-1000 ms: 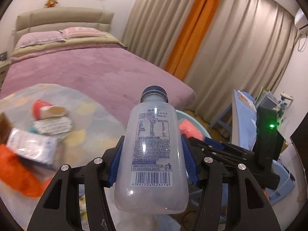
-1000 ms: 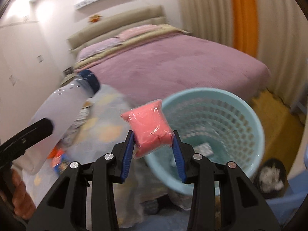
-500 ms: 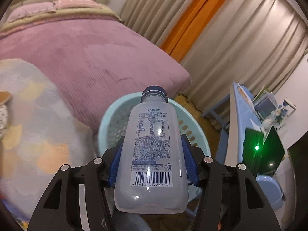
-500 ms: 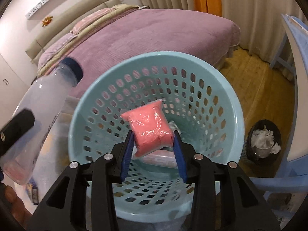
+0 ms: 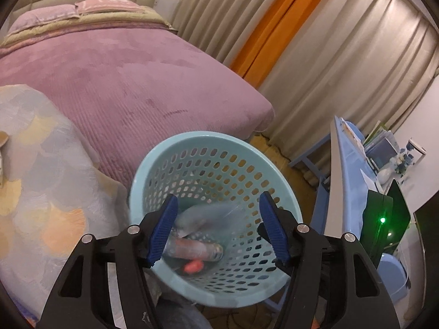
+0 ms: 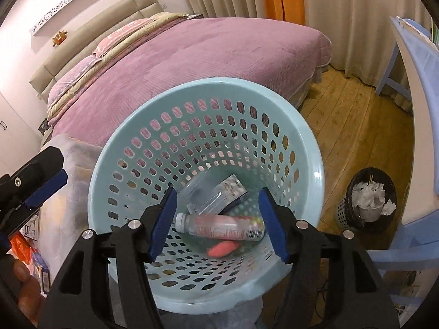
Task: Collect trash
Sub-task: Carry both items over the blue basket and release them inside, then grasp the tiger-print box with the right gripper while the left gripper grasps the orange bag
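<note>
A light blue perforated basket (image 5: 153,170) (image 6: 310,148) stands beside the bed. My left gripper (image 5: 218,227) is open and empty above it. The clear bottle (image 5: 203,218) is a blur, falling inside the basket; in the right wrist view it lies there (image 6: 203,189). My right gripper (image 6: 218,219) is open and empty over the basket. The pink packet (image 6: 222,248) (image 5: 193,266) lies on the basket floor beside another bottle (image 6: 219,226) and a small box (image 6: 233,186). The left gripper's finger (image 6: 44,181) shows at the left edge.
A purple bed (image 5: 123,76) lies behind the basket. A patterned cloth-covered surface (image 5: 41,192) with more trash (image 6: 24,246) is at the left. A blue and white desk (image 5: 354,164) and a black waste bin (image 6: 367,200) are at the right, on wooden floor.
Both grippers opened over the basket. The bottle left my left gripper and the pink packet left my right gripper; both dropped into the basket.
</note>
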A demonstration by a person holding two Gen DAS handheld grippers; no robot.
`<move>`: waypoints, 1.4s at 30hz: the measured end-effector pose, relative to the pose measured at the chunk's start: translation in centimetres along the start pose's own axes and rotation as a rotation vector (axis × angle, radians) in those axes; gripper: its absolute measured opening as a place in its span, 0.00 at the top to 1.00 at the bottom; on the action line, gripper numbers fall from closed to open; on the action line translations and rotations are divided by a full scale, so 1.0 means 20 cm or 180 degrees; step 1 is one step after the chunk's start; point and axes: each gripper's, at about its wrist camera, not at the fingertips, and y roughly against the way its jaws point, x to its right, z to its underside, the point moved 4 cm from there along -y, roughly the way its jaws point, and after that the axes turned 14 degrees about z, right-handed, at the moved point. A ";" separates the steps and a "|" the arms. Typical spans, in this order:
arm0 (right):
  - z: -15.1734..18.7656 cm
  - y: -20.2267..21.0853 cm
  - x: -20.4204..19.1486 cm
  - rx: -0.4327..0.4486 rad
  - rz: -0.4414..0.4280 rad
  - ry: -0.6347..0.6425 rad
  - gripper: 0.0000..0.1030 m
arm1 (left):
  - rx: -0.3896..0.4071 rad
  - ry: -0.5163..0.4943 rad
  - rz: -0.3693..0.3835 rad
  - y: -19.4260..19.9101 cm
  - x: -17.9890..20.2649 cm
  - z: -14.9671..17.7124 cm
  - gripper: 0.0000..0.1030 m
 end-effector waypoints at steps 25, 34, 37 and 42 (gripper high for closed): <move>0.22 0.54 -0.63 0.0542 -0.0605 0.0797 0.43 | 0.1000 0.0068 -0.0735 1.07 -0.17 0.09 0.21; 0.43 0.62 -1.00 0.0614 -0.0939 0.1337 0.33 | 0.1372 0.0693 -0.1234 1.47 -0.54 0.23 0.16; 0.53 0.63 -1.12 0.0662 -0.1029 0.1586 0.27 | 0.1442 0.0968 -0.1327 1.56 -0.69 0.31 0.16; 0.64 0.61 -1.25 0.0586 -0.1132 0.1845 0.25 | 0.1555 0.1554 -0.1206 1.63 -0.89 0.41 0.16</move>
